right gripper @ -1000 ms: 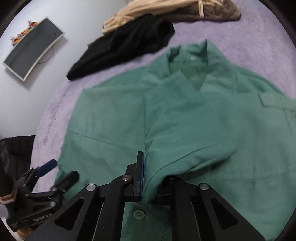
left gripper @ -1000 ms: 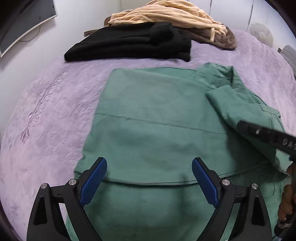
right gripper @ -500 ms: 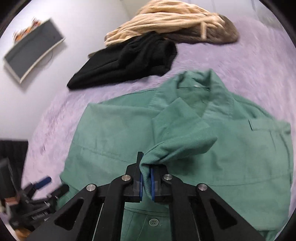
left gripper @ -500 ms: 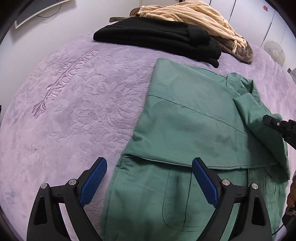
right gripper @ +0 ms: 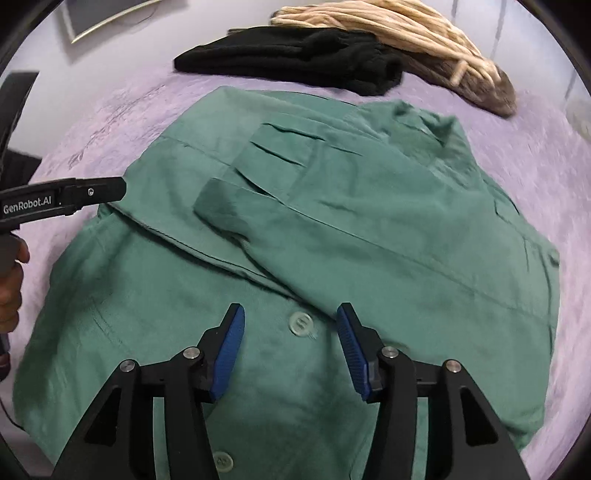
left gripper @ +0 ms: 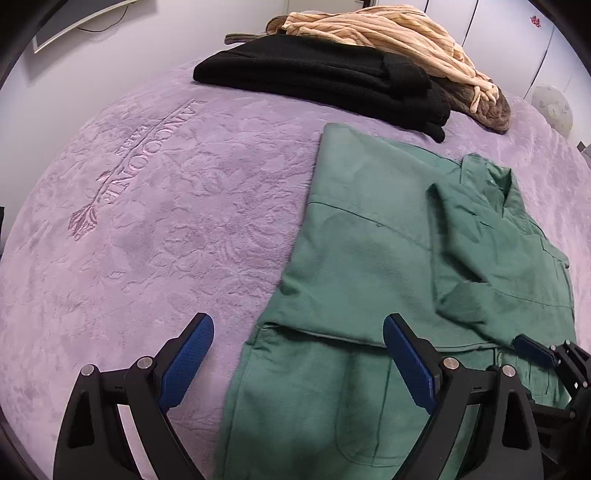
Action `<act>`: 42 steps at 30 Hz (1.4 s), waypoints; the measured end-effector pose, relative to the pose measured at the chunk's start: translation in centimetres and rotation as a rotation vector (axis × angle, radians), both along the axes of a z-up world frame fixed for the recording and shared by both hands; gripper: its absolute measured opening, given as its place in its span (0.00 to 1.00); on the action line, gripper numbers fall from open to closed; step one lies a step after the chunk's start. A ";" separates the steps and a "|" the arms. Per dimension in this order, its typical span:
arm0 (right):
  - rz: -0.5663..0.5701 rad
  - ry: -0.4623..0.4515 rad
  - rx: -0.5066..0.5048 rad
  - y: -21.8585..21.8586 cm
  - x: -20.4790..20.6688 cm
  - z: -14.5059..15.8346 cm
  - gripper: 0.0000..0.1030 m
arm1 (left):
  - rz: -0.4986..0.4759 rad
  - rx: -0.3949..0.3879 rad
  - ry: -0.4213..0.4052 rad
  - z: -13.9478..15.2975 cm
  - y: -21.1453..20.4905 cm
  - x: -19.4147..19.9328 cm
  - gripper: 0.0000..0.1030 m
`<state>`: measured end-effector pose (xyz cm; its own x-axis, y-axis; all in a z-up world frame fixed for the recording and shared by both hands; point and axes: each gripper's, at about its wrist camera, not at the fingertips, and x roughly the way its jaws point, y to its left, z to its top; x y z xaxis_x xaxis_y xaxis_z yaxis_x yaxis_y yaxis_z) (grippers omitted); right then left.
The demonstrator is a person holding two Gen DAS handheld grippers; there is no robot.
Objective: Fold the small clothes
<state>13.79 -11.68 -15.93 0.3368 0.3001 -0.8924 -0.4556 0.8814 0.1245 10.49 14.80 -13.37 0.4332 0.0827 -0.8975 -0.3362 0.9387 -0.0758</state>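
Green shirt (right gripper: 332, 229) lies spread across the centre of the frame on the purple bed (left gripper: 147, 221), sleeve folded in, both right tongs (right gripper: 290, 347) and left tongs (left gripper: 297, 354) apart and empty, so pinch the hem evenly before folding upward.

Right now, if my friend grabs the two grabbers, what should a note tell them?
Left gripper: jaws open, holding nothing, at the green shirt's side edge.
Right gripper: jaws open, empty, above the button placket.
The shirt lies on the purple blanket with both sleeves folded in across the front.
Left to do: fold the body up.
The folded black garment and the beige pile sit behind it, untouched.
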 end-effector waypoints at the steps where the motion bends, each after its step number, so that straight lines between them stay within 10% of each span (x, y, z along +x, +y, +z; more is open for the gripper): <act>1: -0.075 0.039 0.049 -2.4 0.2 0.0 0.59 | -0.011 -0.005 -0.006 0.2 -0.5 0.3 0.91; 7: -0.575 0.265 0.414 -16.5 0.7 -2.4 0.60 | -0.114 -0.034 -0.023 0.6 -4.2 2.5 0.91; 15: -0.906 0.273 0.721 -26.3 1.8 -5.1 0.60 | -0.237 -0.020 -0.026 -0.4 -10.1 6.9 0.91; 17: -0.935 0.231 0.770 -27.3 2.0 -4.6 0.35 | -0.244 -0.005 -0.004 -1.4 -11.2 8.1 0.91; 18: -0.951 0.212 0.748 -27.9 1.8 -4.5 0.05 | -0.244 -0.002 0.007 -1.9 -11.5 8.5 0.91; 26: -1.036 0.266 0.744 -30.0 -0.3 -7.6 0.01 | -0.263 0.089 0.041 -4.3 -13.5 8.8 0.92; 32: -0.815 0.158 0.610 -29.0 -1.5 -1.0 0.14 | -0.267 0.092 0.049 -3.3 -13.1 8.7 0.92; 36: -0.747 0.060 0.501 -29.0 4.7 0.7 0.68 | -0.260 0.099 0.052 -3.4 -13.2 8.7 0.92; 42: -0.778 0.195 0.547 -29.3 14.4 -4.7 0.66 | -0.225 0.095 0.049 -3.8 -13.2 8.7 0.92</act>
